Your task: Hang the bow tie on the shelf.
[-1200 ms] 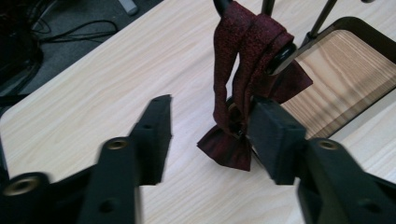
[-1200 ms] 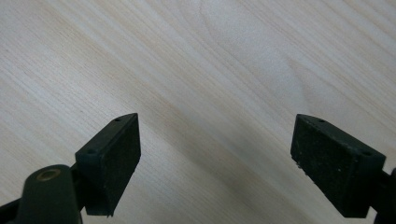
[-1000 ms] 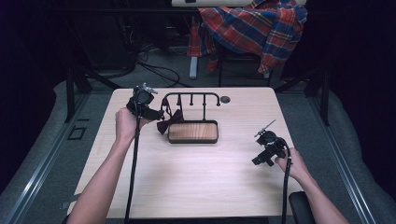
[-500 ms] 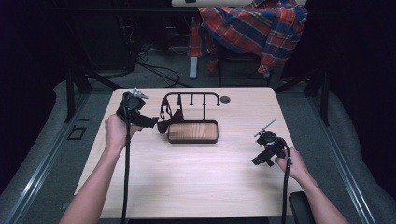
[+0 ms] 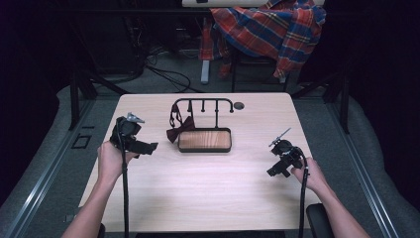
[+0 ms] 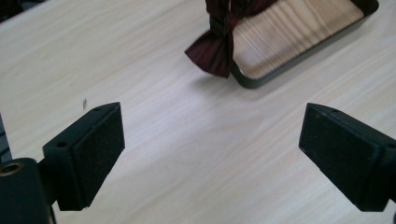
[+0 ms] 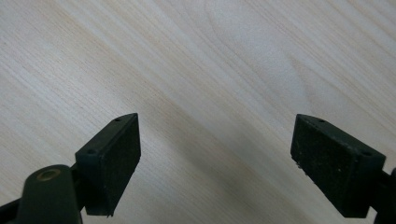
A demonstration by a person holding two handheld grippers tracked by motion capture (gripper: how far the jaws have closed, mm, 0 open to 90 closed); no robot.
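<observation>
Now the left gripper [image 5: 148,147] hovers low at the table's [image 5: 208,198] left side, jaws wide and empty, aimed at the bow tie [image 5: 179,128] hanging from the rack [image 5: 203,102] against the tray's [image 5: 204,140] left end. Bare wood lies between them. The right gripper [image 5: 275,170], also wide and empty, sits near the right edge, well apart.

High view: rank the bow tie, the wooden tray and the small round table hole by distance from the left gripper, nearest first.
From the left gripper:
1. Bow tie, hanging at the rack's left end.
2. Wooden tray, at table centre.
3. Round hole, at the far edge.
</observation>
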